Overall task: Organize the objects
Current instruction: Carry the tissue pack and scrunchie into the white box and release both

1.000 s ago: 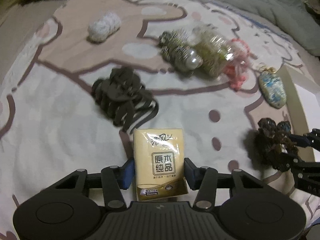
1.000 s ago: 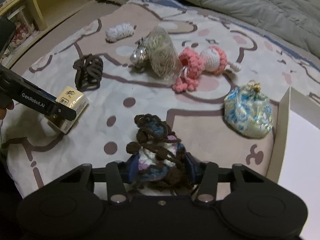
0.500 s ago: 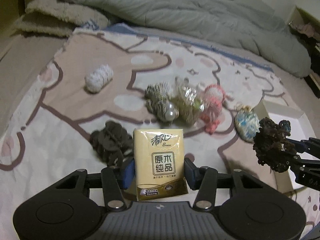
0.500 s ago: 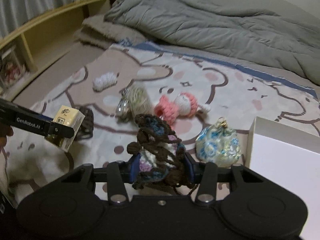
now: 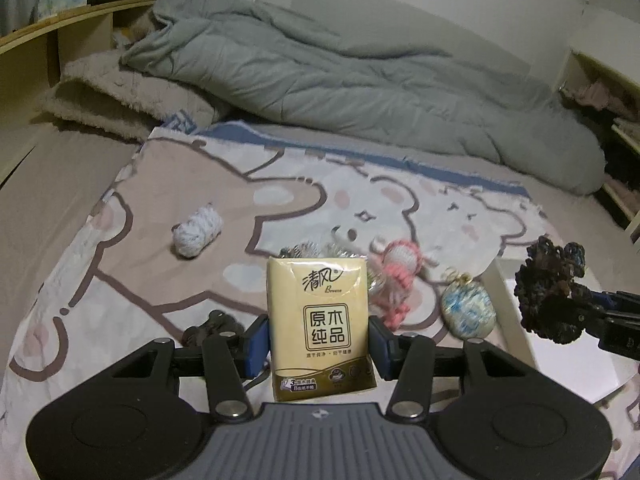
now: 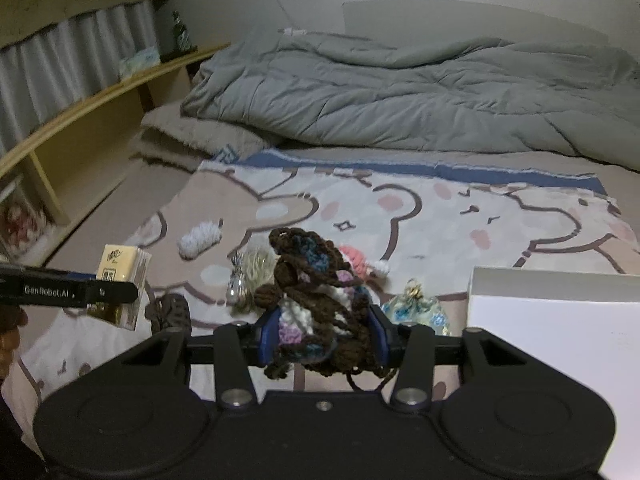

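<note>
tissue pack [image 5: 318, 320]: glossy plastic wrap, smooth
yarn piece [image 6: 320, 304]: brown crochet wool, rough, matt
fingers [image 5: 256, 338]: matt black plastic, blue pads
blanket [image 5: 132, 272]: printed cloth, soft, matt
duvet [image 5: 320, 80]: grey quilted cloth
box [image 6: 560, 352]: smooth white card
shelf [image 6: 80, 120]: pale wood

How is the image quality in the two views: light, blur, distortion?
Left wrist view: dim, grainy indoor light; tissue pack sharp, its label readable; fisheye bends the shelf. Right wrist view: equally dim; white box brightest, nearly washed out; crochet piece sharp.
</note>
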`<state>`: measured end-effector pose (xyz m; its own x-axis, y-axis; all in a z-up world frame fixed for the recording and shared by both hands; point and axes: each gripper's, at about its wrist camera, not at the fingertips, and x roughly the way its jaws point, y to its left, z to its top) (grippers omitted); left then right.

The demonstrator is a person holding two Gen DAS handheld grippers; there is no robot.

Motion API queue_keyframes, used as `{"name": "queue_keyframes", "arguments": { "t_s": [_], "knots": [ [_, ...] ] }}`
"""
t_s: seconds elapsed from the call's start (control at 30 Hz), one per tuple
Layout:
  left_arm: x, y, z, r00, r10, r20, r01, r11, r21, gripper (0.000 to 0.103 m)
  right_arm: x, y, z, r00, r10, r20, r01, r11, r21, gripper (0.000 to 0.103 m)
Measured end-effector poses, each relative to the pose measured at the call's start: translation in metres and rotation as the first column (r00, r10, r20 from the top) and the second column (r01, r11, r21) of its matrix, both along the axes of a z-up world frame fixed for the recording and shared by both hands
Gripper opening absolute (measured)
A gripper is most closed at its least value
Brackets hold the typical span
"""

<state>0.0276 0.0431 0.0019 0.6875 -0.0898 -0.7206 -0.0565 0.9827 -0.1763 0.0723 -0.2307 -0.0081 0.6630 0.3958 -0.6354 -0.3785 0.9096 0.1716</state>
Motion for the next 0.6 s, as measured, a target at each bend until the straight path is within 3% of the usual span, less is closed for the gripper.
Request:
{"name": "queue_keyframes", "arguments": {
  "t_s": [0.3,0.6],
  "knots": [
    [0.019,-0.041,0.037,0.993,-0.078,0.085,0.078,0.997,0.008,0.052,0.003,-0.024,0.044,0.992,-0.079,0.103,0.077,0.997,0.028,0.047],
    [0.053,-0.107,0.094,0.962,-0.191,0.198,0.192,0.981,0.010,0.052,0.017,-0.061,0.090,0.962,-0.206,0.181,0.202,0.978,0.040,0.047]
  ]
}}
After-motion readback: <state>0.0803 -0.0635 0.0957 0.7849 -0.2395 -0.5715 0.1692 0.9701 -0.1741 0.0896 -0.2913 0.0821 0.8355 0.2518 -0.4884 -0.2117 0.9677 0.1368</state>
